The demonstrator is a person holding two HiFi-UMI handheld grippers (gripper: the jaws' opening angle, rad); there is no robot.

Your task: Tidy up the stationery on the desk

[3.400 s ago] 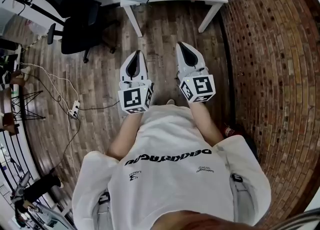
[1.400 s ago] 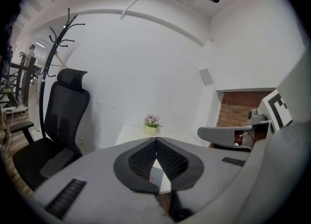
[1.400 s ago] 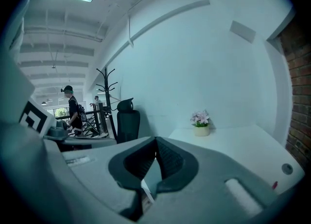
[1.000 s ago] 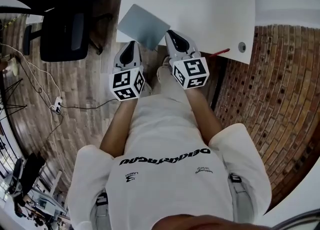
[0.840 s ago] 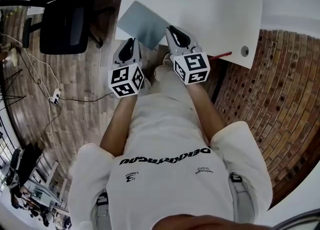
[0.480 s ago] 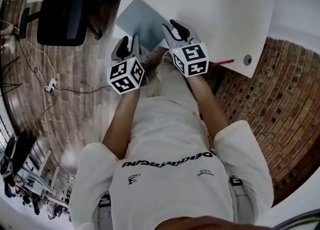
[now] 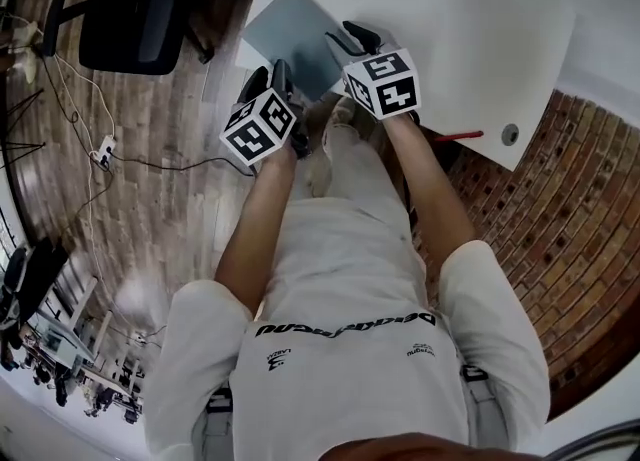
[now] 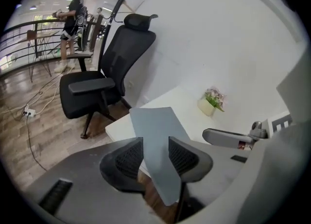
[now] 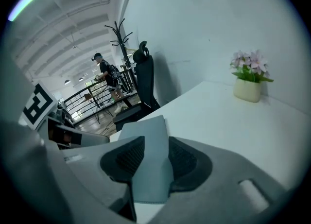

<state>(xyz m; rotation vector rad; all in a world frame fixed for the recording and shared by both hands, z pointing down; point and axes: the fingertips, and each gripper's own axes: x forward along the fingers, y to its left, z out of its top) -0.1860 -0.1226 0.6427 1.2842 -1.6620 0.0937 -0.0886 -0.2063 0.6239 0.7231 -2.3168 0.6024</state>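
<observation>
A flat grey-blue notebook (image 7: 295, 37) lies on the white desk (image 7: 460, 19), its near corner hanging over the desk's edge. A red pen (image 7: 462, 135) rests at the desk's near edge, to the right. My left gripper (image 7: 272, 79) is open just short of the notebook's overhanging corner. My right gripper (image 7: 350, 41) is open at the notebook's right edge. In the left gripper view the notebook (image 8: 155, 126) shows in the gap of the open gripper (image 8: 155, 147). In the right gripper view the notebook (image 9: 146, 130) likewise lies beyond the open gripper (image 9: 151, 152).
A black office chair (image 7: 135, 14) stands left of the desk. A small pot of pink flowers (image 9: 250, 84) sits far back on the desk by the wall. A round cable hole (image 7: 511, 133) is near the pen. Brick flooring (image 7: 560, 229) lies to the right. A person (image 8: 73, 14) stands far off.
The person has walked up to the desk. Both grippers have moved forward to the notebook's near end, the right one over the desk's edge.
</observation>
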